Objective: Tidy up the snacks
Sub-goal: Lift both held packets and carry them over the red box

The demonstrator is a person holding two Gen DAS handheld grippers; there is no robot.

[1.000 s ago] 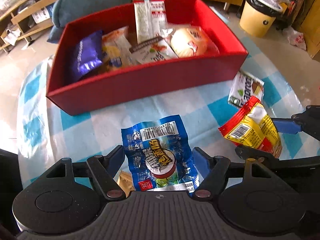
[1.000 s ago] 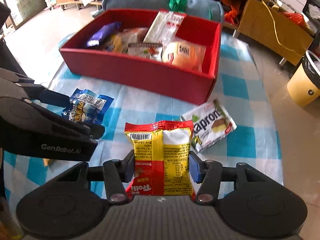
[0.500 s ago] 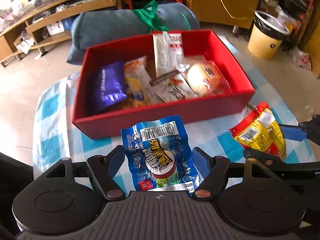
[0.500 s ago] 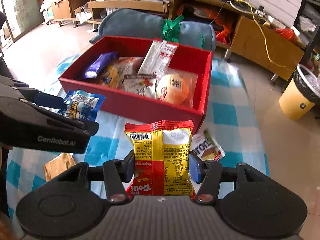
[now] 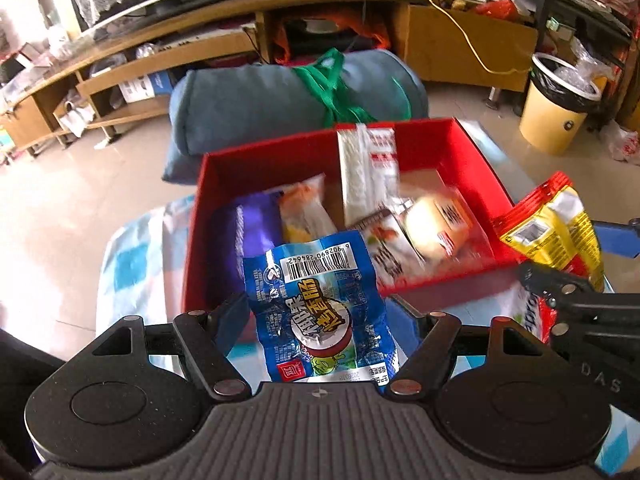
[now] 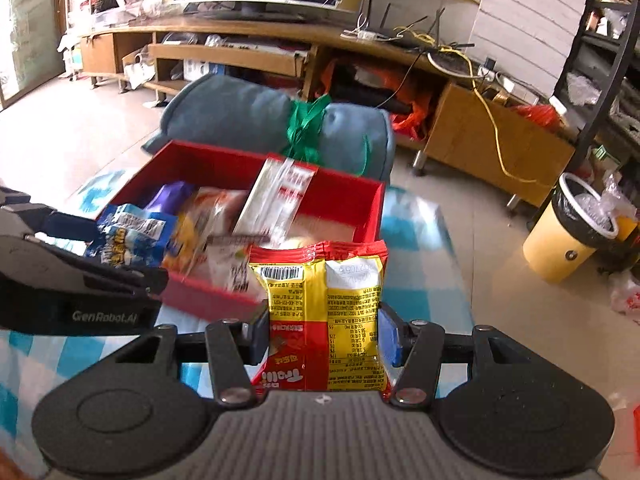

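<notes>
My left gripper (image 5: 320, 316) is shut on a blue snack packet (image 5: 316, 280), held in the air in front of the red box (image 5: 276, 164). The box holds several snacks, among them a purple pack (image 5: 240, 236), a tall white packet (image 5: 368, 168) and a wrapped bun (image 5: 436, 224). My right gripper (image 6: 324, 332) is shut on a yellow-and-red snack packet (image 6: 324, 304), lifted near the red box (image 6: 344, 196) at its right front corner. In the right wrist view the left gripper (image 6: 108, 248) with the blue packet (image 6: 128, 236) is on the left.
A blue-and-white checked cloth (image 6: 416, 232) covers the table. A white-and-green wafer pack (image 5: 528, 312) lies on it under the right gripper. Behind the box lies a grey-blue rolled cushion (image 5: 256, 104) with a green strap. A yellow bin (image 5: 556, 112) stands on the floor at right.
Both grippers have risen off the table with their packets and tilted up toward the red box. The wafer pack stayed on the cloth.
</notes>
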